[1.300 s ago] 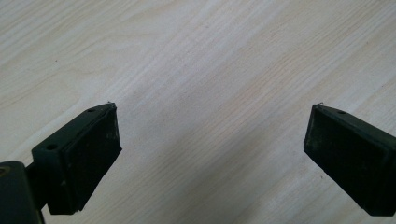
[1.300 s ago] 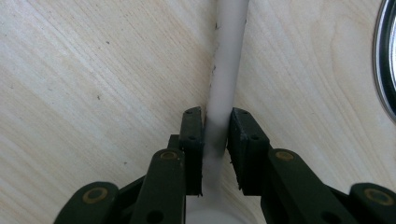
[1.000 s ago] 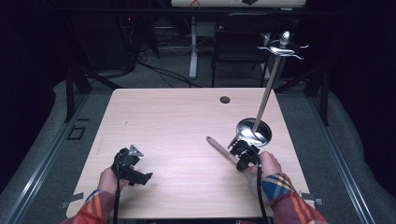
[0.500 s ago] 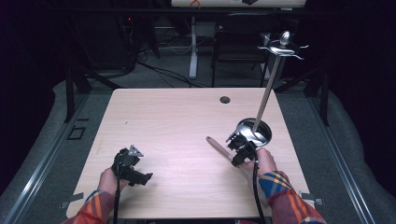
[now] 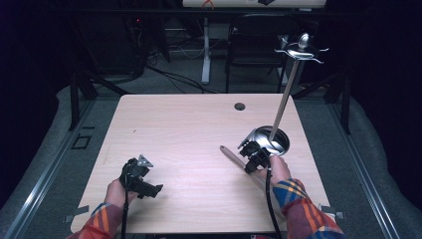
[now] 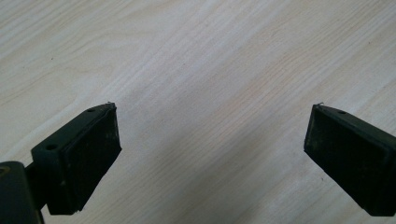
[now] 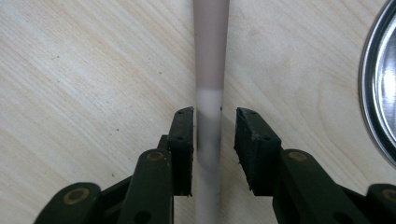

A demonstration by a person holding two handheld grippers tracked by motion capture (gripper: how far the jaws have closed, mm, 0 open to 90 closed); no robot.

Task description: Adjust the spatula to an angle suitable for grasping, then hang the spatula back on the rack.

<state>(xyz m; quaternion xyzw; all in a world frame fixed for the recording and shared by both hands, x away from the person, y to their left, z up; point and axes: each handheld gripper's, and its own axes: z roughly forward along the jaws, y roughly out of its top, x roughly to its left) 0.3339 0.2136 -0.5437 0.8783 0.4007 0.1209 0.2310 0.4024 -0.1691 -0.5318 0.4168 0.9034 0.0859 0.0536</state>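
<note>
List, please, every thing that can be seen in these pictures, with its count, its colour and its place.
table: one, light wood, in the middle of the high view.
round hole: one, dark, in the table near its far edge.
stand base: one, shiny metal, round, at the table's right side.
pole: one, metal, rising tilted from the base to a hooked top.
stick: one, brownish-pink with a paler end, lying on the table between the right gripper's jaws.
left gripper: one, black, jaws wide apart over bare table.
right gripper: one, black, jaws around the stick with small gaps.
sleeves: two, plaid, at the bottom.
</note>
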